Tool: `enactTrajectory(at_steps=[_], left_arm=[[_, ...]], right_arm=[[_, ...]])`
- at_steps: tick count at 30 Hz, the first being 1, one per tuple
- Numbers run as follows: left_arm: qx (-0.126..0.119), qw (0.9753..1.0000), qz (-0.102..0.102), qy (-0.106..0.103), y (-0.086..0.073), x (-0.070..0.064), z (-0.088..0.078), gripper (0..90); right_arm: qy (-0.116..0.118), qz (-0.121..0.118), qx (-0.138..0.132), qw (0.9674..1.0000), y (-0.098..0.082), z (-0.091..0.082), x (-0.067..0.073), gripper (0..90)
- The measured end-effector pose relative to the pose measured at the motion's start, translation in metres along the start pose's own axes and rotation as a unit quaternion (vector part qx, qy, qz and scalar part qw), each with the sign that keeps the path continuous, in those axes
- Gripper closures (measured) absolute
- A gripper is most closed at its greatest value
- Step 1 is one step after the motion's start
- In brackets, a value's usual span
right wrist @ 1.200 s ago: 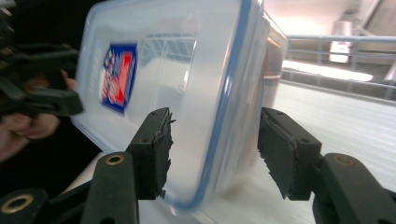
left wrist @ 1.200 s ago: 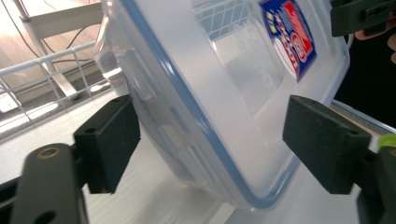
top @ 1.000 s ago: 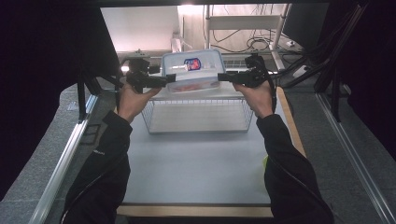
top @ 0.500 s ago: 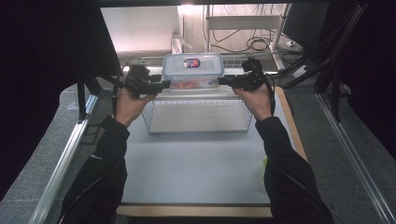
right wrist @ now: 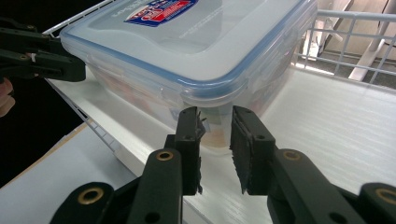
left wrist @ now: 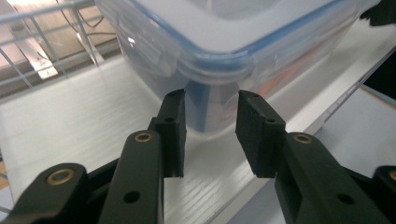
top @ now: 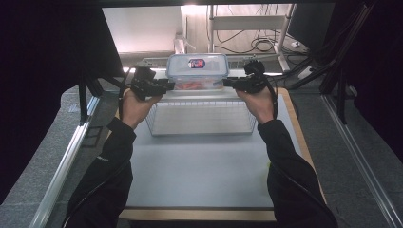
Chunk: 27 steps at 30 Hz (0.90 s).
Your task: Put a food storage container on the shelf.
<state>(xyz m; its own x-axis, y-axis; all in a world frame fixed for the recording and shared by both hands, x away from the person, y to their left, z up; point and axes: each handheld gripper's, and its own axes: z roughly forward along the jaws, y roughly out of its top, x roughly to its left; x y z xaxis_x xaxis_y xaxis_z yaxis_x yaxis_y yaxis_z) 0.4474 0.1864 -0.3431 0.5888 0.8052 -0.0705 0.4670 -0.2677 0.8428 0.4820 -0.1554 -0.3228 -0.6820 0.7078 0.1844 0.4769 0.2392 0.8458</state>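
Overhead, in the high view, a clear plastic food container (top: 197, 71) with a blue-rimmed lid and a red and blue label stands on a white shelf board (top: 199, 94) at the far end of the bench (top: 199, 175), just behind a white wire basket (top: 199, 116). The left gripper (top: 167, 86) comes in from the container's left end and the right gripper (top: 227, 83) from its right end, each in a hand with a dark sleeve behind it. Both grippers lie roughly level and point inward at the container's two short ends. Orange contents show faintly through the container wall.

Next, the left gripper view looks along its two black jaws at one lower corner of the container (left wrist: 243, 56). The left gripper (left wrist: 210, 109) has just been closing and now stands at a narrow gap; a blue latch flap on the container's end sits between the jaws, though whether the pads press on it cannot be told. White wire bars (left wrist: 46, 42) cross the upper left.

Lastly, the right gripper view shows the opposite end of the container (right wrist: 187, 51), its label toward the top. The right gripper (right wrist: 215, 123) has also just been closing to a narrow gap, with the container's end flap between the jaws; contact is again unclear. The left gripper (right wrist: 81, 67) shows at the far left edge of the container.
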Motion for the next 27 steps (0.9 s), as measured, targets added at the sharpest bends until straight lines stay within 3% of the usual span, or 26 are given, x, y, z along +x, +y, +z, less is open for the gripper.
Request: enactTrajectory(at_steps=[3, 6, 9, 10, 14, 20, 23, 27], left_arm=[[-0.014, 0.9998, -0.012, -0.009, -0.002, 0.000, -0.001, 62.4], [-0.031, 0.9992, -0.019, -0.018, -0.004, -0.003, -0.006, 55.3], [-0.034, 0.9994, -0.002, -0.010, -0.007, -0.011, -0.011, 46.2], [-0.037, 0.9993, 0.003, -0.009, -0.010, -0.016, -0.015, 38.1], [-0.050, 0.9986, 0.011, -0.013, -0.017, -0.022, -0.019, 23.3], [-0.037, 0.9984, 0.037, -0.023, -0.035, -0.033, -0.023, 14.9], [-0.035, 0.9968, 0.064, -0.032, -0.051, -0.042, -0.028, 13.7], [-0.027, 0.9958, 0.084, -0.024, -0.067, -0.049, -0.032, 13.4]], right_arm=[[-0.002, -0.001, -0.001, 1.0000, -0.001, -0.001, 0.001, 72.5], [0.005, -0.002, -0.005, 1.0000, -0.003, -0.003, 0.002, 69.4], [0.010, -0.002, -0.012, 0.9999, -0.005, -0.007, 0.004, 64.1], [0.015, -0.003, -0.012, 0.9998, -0.007, -0.009, 0.005, 57.3], [0.011, -0.015, -0.010, 0.9998, -0.011, -0.012, 0.008, 47.9], [0.007, -0.046, -0.015, 0.9988, -0.021, -0.019, 0.015, 34.1], [0.006, -0.067, -0.012, 0.9977, -0.030, -0.023, 0.023, 27.4], [0.008, -0.081, -0.011, 0.9966, -0.042, -0.027, 0.030, 22.0]])
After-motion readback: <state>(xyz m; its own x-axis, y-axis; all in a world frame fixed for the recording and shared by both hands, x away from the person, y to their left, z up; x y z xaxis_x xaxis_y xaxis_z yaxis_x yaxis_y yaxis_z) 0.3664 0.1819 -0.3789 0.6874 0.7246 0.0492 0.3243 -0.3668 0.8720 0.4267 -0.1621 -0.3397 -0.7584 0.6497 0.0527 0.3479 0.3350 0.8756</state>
